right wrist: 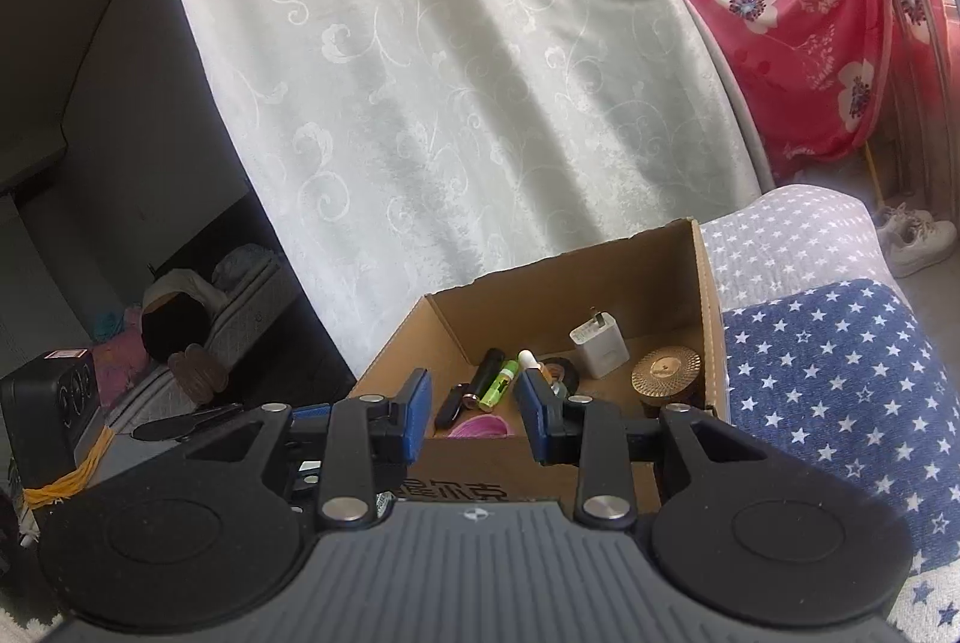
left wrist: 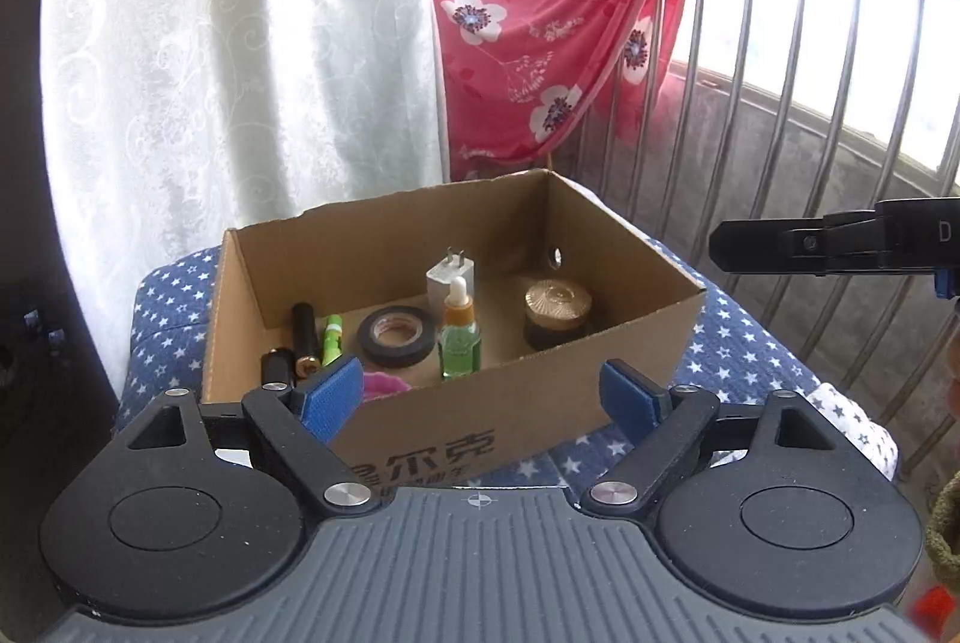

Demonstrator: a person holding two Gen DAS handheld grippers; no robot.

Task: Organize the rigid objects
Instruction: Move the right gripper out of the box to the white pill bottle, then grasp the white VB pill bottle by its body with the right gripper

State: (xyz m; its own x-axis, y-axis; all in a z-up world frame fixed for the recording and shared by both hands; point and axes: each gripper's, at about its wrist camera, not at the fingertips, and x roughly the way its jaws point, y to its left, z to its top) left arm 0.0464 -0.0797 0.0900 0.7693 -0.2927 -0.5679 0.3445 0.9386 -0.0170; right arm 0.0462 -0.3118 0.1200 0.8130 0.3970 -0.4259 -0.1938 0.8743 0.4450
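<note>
Cardboard box (left wrist: 522, 439) just ahead of both grippers.
Left gripper (left wrist: 483, 394) spread wide, empty; right gripper (right wrist: 474, 418) parted, empty; tape roll (left wrist: 396, 335) lies inside.

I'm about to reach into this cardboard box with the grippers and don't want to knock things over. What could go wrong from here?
1. The green dropper bottle stands upright close to the tape roll and white charger; a nudge would likely tip it.
2. The batteries lie packed together, so closing on just one may be tricky.
3. The box sits on soft starred fabric and may shift if a gripper pushes its wall.
</note>
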